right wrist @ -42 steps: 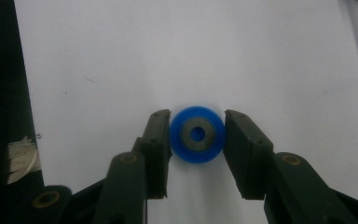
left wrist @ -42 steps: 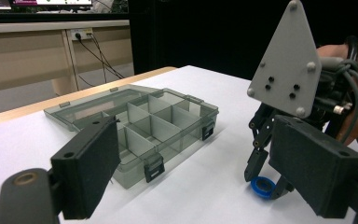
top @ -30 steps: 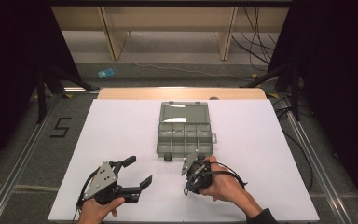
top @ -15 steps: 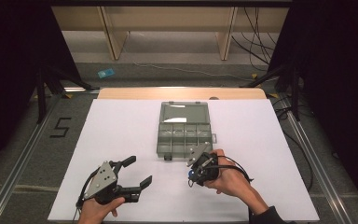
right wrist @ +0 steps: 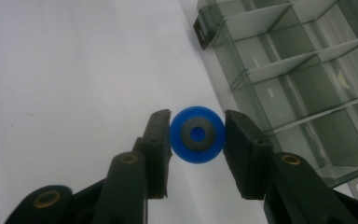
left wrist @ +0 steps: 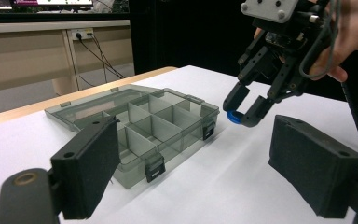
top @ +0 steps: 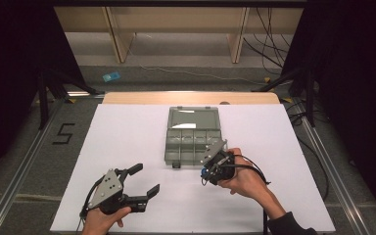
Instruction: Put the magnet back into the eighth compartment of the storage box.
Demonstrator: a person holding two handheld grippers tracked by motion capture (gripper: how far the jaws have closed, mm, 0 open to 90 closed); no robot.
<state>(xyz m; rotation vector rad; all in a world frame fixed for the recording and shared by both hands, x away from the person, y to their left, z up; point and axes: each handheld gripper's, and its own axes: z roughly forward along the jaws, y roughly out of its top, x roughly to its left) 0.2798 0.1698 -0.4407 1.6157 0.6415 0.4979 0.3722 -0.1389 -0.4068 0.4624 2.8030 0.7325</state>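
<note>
A small blue round piece [right wrist: 189, 150] with a grey ring at its centre sits between the two pads of my right gripper [right wrist: 197, 138], which is shut on it. In the high view the right gripper [top: 207, 172] hovers just off the front right corner of a clear grey compartment box [top: 192, 143]. The box lies open, its lid [top: 193, 118] flat behind it and its visible compartments [right wrist: 303, 74] empty. My left gripper [top: 145, 179] is at the front left, wide open and holding nothing. The left gripper view shows the blue piece [left wrist: 233, 117] held low above the table beside the box [left wrist: 135, 128].
A white sheet [top: 127, 132] covers the table, with a wooden strip [top: 142, 98] along its far edge. Black latches [left wrist: 154, 168] stick out from the box's near side. Cables trail from the right gripper over the hand. Floor, shelving legs and cables lie beyond the table.
The right hand has moved forward, away from the table's front edge and up to the box's front right corner, still holding the blue piece. The left gripper has stayed put.
</note>
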